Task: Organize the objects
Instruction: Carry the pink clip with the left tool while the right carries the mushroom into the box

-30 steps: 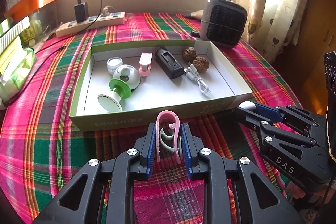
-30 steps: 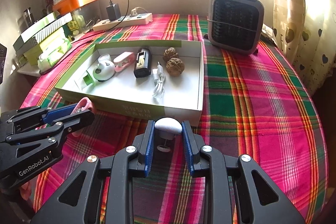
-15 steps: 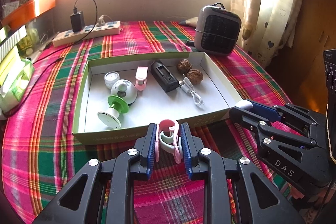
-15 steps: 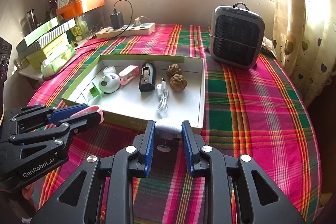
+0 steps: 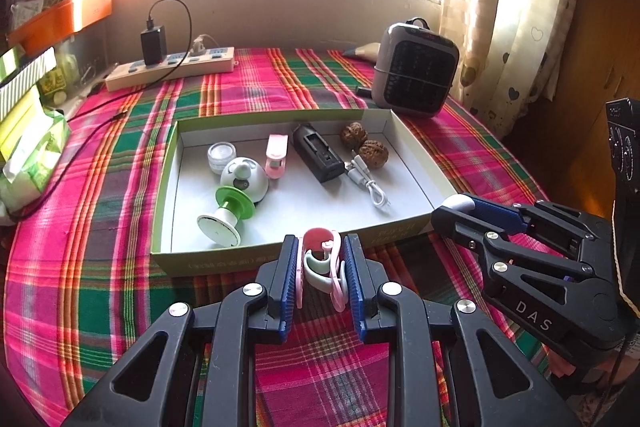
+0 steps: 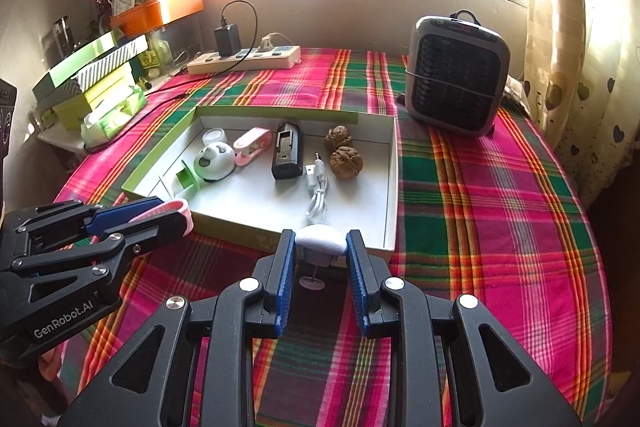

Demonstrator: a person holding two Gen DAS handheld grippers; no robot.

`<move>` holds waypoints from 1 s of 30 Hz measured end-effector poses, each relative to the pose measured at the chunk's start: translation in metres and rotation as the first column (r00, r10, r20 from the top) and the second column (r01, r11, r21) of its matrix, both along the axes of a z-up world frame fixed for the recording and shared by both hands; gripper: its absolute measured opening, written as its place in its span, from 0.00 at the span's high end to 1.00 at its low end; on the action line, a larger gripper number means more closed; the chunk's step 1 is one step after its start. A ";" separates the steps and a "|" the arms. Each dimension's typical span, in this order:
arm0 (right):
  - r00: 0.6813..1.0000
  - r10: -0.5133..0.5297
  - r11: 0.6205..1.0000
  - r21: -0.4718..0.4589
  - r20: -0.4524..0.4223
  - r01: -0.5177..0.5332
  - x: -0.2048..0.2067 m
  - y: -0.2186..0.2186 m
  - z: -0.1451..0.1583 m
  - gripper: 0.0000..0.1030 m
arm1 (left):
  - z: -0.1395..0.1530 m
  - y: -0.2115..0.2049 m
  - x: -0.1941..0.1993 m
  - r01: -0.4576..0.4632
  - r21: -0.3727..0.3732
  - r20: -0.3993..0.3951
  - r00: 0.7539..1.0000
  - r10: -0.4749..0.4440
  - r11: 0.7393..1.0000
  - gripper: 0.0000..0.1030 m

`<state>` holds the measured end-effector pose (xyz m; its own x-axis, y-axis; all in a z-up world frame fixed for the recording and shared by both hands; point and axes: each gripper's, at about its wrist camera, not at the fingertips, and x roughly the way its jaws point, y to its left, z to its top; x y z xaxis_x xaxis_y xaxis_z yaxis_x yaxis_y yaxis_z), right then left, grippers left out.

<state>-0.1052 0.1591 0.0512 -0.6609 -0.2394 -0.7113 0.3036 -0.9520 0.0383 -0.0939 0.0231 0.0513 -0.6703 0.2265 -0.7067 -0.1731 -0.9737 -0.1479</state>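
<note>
The left tongs [image 5: 321,269] are clamping a glossy pink plastic clip [image 5: 320,263] with a pale green curved inner piece between their ribbed blue pads, hovering just before the near wall of the shallow cardboard box [image 5: 416,163]. The right tongs [image 6: 321,259] are gripping a smooth white rounded cap-like object [image 6: 320,241] with a thin stem and small disc beneath it, near the box's front right corner. Inside the white-lined, green-edged box are lying two wrinkled brown walnuts [image 5: 373,154], one black rectangular charger [image 5: 318,153], one coiled white cable [image 5: 368,183], one pink clip-like case [image 5: 277,155], one small round jar [image 5: 221,155], one white dome [image 5: 244,181] and one green-and-white spool shape [image 5: 226,215]. A plaid woven cloth [image 6: 500,195] is covering the surface, carrying one grey ribbed heater [image 6: 458,75] and one power strip [image 6: 244,59].
</note>
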 end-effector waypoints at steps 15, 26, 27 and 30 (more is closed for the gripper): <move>1.000 0.002 1.000 0.008 -0.006 -0.002 -0.022 -0.003 0.006 0.74 | 0.009 -0.001 -0.023 0.003 -0.005 -0.026 1.000 -0.003 1.000 0.79; 1.000 -0.007 1.000 0.025 0.028 0.006 -0.054 -0.003 -0.002 0.74 | -0.002 0.000 -0.054 -0.001 -0.009 -0.002 1.000 0.001 1.000 0.79; 0.999 -0.007 1.000 0.028 0.032 0.007 -0.057 -0.003 -0.003 0.74 | -0.002 0.000 -0.057 0.000 -0.011 -0.001 1.000 0.000 1.000 0.79; 0.999 -0.009 0.999 0.035 0.042 0.007 -0.063 -0.003 -0.006 0.74 | -0.005 0.001 -0.064 0.001 -0.013 0.005 1.000 -0.001 1.000 0.79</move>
